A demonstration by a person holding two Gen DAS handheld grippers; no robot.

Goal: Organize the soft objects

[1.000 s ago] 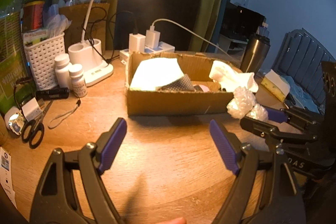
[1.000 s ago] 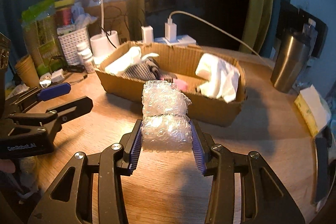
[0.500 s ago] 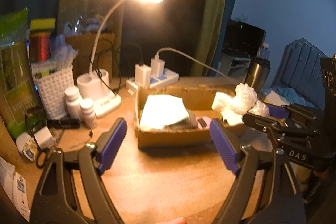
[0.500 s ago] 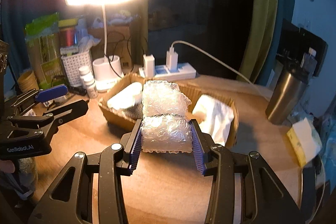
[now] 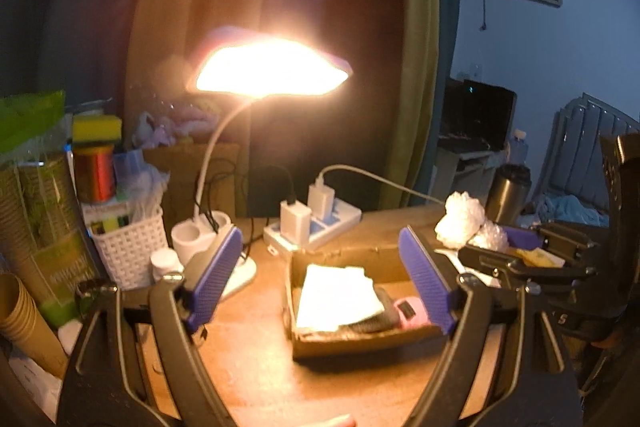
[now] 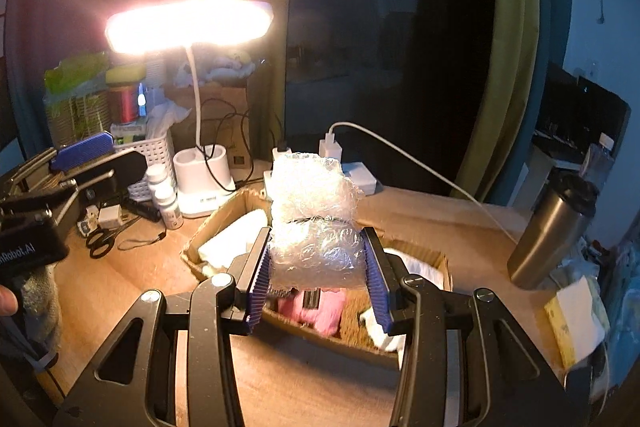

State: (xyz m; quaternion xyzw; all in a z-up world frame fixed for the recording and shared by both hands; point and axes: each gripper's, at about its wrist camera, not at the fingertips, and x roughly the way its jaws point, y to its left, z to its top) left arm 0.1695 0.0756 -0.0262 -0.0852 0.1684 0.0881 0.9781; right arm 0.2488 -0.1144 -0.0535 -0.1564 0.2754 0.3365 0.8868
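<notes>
— Where now?
— Right gripper [image 6: 316,267], pinching bubble wrap [image 6: 314,223], just above cardboard box [image 6: 404,349]; long axis running far.
— Left gripper [image 5: 320,279]?
— Spread, empty, near side of box.

Legible lettering occurs in two places. On the black plastic body of the left gripper [image 6: 24,251], seen at the left edge of the right wrist view, white print reads "nbobot.AI", the first letters cut off by the frame. On the black body of the right gripper [image 5: 568,315], in the left wrist view, one pale character resembling "S" shows. Print on the green packets is too blurred to read.
</notes>
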